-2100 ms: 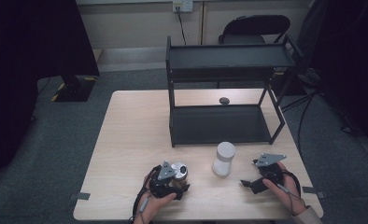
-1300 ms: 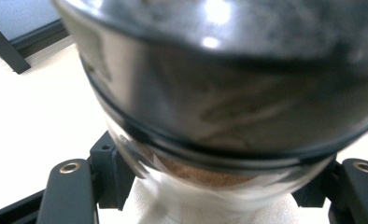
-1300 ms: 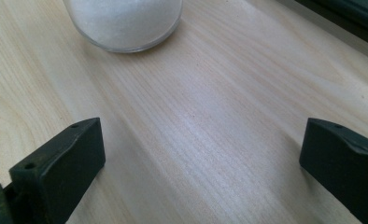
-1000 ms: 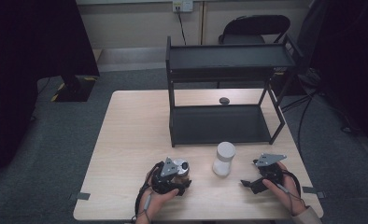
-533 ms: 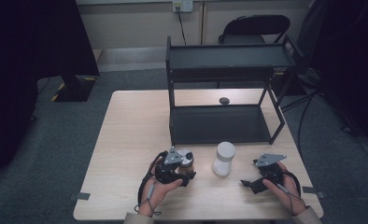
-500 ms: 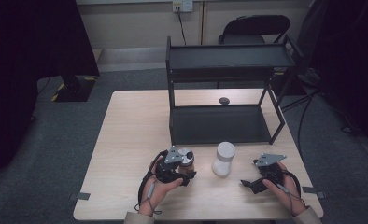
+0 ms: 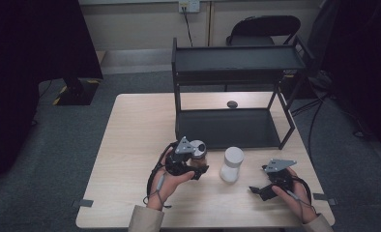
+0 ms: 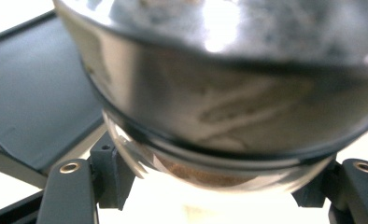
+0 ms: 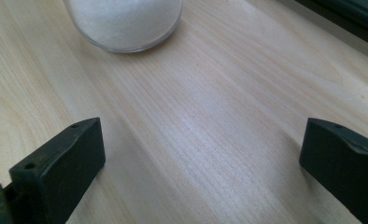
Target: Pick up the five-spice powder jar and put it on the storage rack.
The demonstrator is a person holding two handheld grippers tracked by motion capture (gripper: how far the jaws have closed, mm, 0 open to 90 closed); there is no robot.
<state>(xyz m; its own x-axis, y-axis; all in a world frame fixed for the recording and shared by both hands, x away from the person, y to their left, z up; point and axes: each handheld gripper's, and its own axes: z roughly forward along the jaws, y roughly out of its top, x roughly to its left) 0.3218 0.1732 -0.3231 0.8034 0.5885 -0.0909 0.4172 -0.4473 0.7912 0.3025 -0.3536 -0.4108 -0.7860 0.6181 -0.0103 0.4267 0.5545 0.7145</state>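
left gripper (image 7: 194, 166): clamped on a glass jar (image 8: 219, 107), metal lid, brown powder inside
right gripper (image 9: 203, 154): jaws wide, nothing between
white jar (image 7: 231, 164): white grains, on the table (image 7: 130, 145) between both grippers

Glass jar (image 8: 229, 93) — pressed close between the left gripper's jaws, blurred, its top cut off by the upper edge. White-filled jar (image 9: 123, 23) — ahead of the right gripper's jaws, left of centre, only its base visible.

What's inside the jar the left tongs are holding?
The jar shows a brown powder at its glass bottom; its metal lid and blur hide the rest. The left tongs grip it.
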